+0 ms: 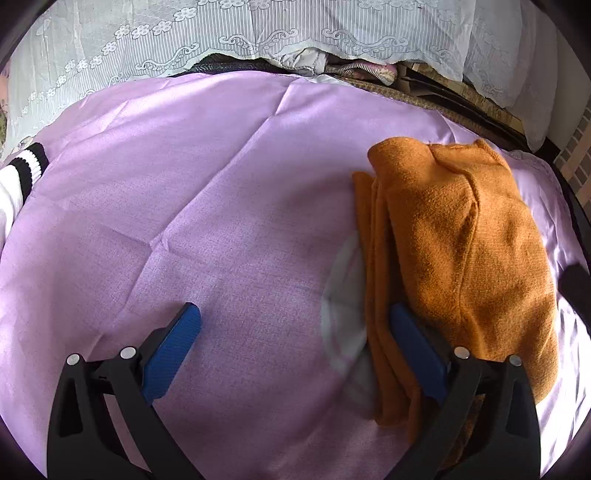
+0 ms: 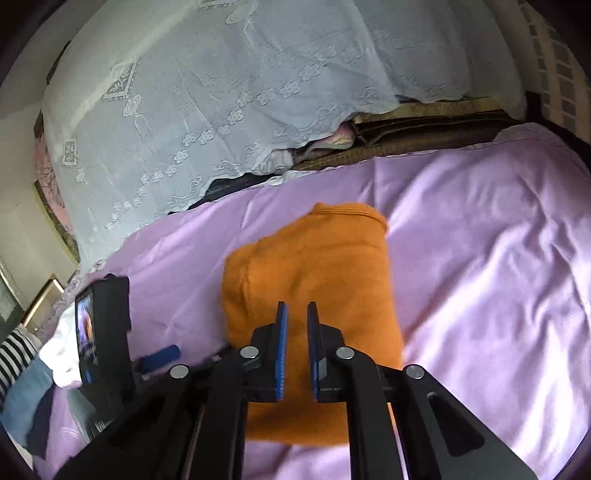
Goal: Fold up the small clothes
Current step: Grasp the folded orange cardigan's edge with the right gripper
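In our left wrist view, the folded sweater (image 1: 461, 258) lies on the bedsheet (image 1: 221, 221) at three o'clock, its edge touching one finger of the left tongs (image 1: 295, 325). A lace cover (image 1: 258, 33) runs behind at twelve. In our right wrist view, the right tongs (image 2: 296, 314) hover over the sweater, with a pile of clothes (image 2: 33, 369) at nine.

Left claw (image 1: 293, 325) and right claw (image 2: 296, 350), black angular arms, blue ribbed pads, round silver rivets
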`<state>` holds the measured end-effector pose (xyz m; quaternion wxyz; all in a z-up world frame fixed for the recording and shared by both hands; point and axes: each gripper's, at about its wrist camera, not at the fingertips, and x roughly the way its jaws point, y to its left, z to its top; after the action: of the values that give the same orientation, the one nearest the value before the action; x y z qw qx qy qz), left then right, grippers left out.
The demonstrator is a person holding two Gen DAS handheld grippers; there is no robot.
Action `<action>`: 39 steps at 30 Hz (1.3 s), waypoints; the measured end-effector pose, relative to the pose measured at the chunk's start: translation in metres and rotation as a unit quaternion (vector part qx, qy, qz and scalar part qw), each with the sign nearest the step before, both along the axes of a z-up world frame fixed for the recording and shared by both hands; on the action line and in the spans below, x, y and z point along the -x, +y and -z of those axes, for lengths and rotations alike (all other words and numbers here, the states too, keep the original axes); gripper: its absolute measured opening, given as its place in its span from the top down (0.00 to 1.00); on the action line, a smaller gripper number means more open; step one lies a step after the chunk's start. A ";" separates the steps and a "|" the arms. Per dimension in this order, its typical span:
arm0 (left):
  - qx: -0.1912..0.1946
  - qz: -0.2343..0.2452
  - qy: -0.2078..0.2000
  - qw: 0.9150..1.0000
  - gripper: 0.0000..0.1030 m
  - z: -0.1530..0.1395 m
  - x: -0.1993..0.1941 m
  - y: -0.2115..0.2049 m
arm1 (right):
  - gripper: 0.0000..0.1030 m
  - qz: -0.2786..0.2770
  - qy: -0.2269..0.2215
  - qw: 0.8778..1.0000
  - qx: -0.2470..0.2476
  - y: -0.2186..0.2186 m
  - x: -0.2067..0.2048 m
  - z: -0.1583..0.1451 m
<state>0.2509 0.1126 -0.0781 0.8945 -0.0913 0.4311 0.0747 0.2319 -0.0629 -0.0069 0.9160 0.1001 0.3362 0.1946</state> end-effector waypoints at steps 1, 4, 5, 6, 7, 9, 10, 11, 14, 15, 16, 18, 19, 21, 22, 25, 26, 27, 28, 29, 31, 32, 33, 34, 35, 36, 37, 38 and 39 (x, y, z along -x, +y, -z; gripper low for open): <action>0.000 0.000 0.000 1.000 0.04 0.000 0.000 0.000 | 0.91 -0.016 0.000 1.000 0.011 0.014 -0.007 0.001; 0.002 0.000 0.000 1.000 0.04 0.000 0.000 0.000 | 0.91 -0.043 0.001 0.998 0.037 0.044 -0.029 0.006; 0.002 0.000 -0.001 1.000 0.04 0.000 0.000 0.000 | 0.91 -0.047 0.010 0.998 0.045 0.051 -0.037 0.010; 0.002 0.000 0.000 1.000 0.04 0.000 0.000 0.000 | 0.91 -0.047 0.025 0.997 0.055 0.056 -0.048 0.015; 0.002 0.000 0.000 1.000 0.04 0.000 -0.001 0.000 | 0.93 -0.042 0.041 0.997 0.059 0.057 -0.060 0.023; 0.002 -0.002 0.001 1.000 0.04 0.000 -0.002 0.000 | 1.00 -0.038 0.067 0.996 0.043 0.052 -0.080 0.034; 0.002 -0.001 0.001 1.000 0.04 0.000 -0.002 0.000 | 1.00 -0.036 0.077 0.996 0.024 0.047 -0.089 0.038; 0.001 0.000 0.002 1.000 0.04 0.001 -0.004 0.000 | 1.00 -0.035 0.082 0.996 0.011 0.043 -0.094 0.041; -0.003 0.001 0.003 1.000 0.04 0.001 -0.007 -0.001 | 1.00 -0.030 0.078 0.996 -0.007 0.040 -0.092 0.046; -0.003 0.001 0.003 1.000 0.04 0.001 -0.007 -0.001 | 1.00 -0.030 0.065 0.997 -0.014 0.038 -0.087 0.044; 0.000 0.001 0.003 1.000 0.04 0.001 -0.007 0.000 | 1.00 -0.030 0.053 0.998 -0.021 0.036 -0.081 0.044; 0.007 0.002 0.001 1.000 0.04 0.001 -0.008 0.001 | 1.00 -0.024 0.033 0.998 -0.038 0.026 -0.067 0.038; 0.014 0.002 -0.001 1.000 0.04 0.000 -0.007 0.002 | 1.00 -0.023 0.023 0.999 -0.043 0.021 -0.060 0.031; 0.034 0.003 -0.009 0.999 0.04 -0.002 -0.007 0.007 | 0.96 -0.016 0.002 0.999 -0.045 0.011 -0.050 0.022; 0.047 0.002 -0.015 0.999 0.04 -0.003 -0.006 0.010 | 0.96 -0.007 -0.006 0.999 -0.047 0.003 -0.044 0.018; 0.064 -0.004 -0.029 0.998 0.04 -0.007 -0.004 0.015 | 0.96 0.006 -0.009 0.999 -0.043 -0.014 -0.032 0.015; 0.064 -0.005 -0.033 0.997 0.04 -0.008 -0.003 0.015 | 0.96 0.012 -0.008 0.999 -0.037 -0.020 -0.028 0.017; 0.064 -0.005 -0.038 0.997 0.04 -0.009 -0.001 0.015 | 0.96 0.018 -0.006 0.999 -0.033 -0.025 -0.025 0.019; 0.064 -0.003 -0.043 0.997 0.04 -0.010 0.000 0.014 | 0.96 0.023 -0.001 0.999 -0.030 -0.030 -0.023 0.023; 0.062 0.002 -0.051 0.997 0.04 -0.012 0.001 0.011 | 0.97 0.026 0.009 0.999 -0.032 -0.035 -0.022 0.027; 0.052 0.016 -0.056 0.997 0.04 -0.013 0.002 0.004 | 0.98 0.027 0.035 0.998 -0.043 -0.044 -0.022 0.039; 0.034 0.025 -0.050 0.998 0.04 -0.012 0.000 -0.003 | 0.99 0.027 0.047 0.997 -0.051 -0.047 -0.023 0.045; 0.013 0.030 -0.037 0.999 0.04 -0.007 -0.002 -0.009 | 1.00 0.027 0.050 0.997 -0.057 -0.048 -0.024 0.048; -0.006 0.034 -0.020 0.999 0.04 0.000 -0.007 -0.016 | 1.00 0.028 0.055 0.996 -0.063 -0.050 -0.025 0.051; -0.008 0.035 -0.012 0.999 0.04 0.003 -0.009 -0.016 | 1.00 0.027 0.057 0.996 -0.067 -0.050 -0.025 0.052; -0.003 0.036 -0.010 0.999 0.04 0.003 -0.010 -0.014 | 1.00 0.026 0.058 0.996 -0.070 -0.051 -0.025 0.053; 0.002 0.036 -0.010 0.999 0.04 0.004 -0.011 -0.012 | 1.00 0.026 0.059 0.995 -0.073 -0.052 -0.026 0.054; 0.005 0.037 -0.008 0.999 0.04 0.005 -0.012 -0.011 | 1.00 0.026 0.058 0.995 -0.074 -0.051 -0.024 0.056; 0.004 0.037 -0.008 0.999 0.04 0.006 -0.012 -0.011 | 1.00 0.026 0.058 0.995 -0.074 -0.051 -0.023 0.056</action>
<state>0.2625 0.1018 -0.0837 0.8996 -0.0791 0.4278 0.0392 0.2552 -0.1137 -0.0631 0.8899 0.1869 0.3705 0.1892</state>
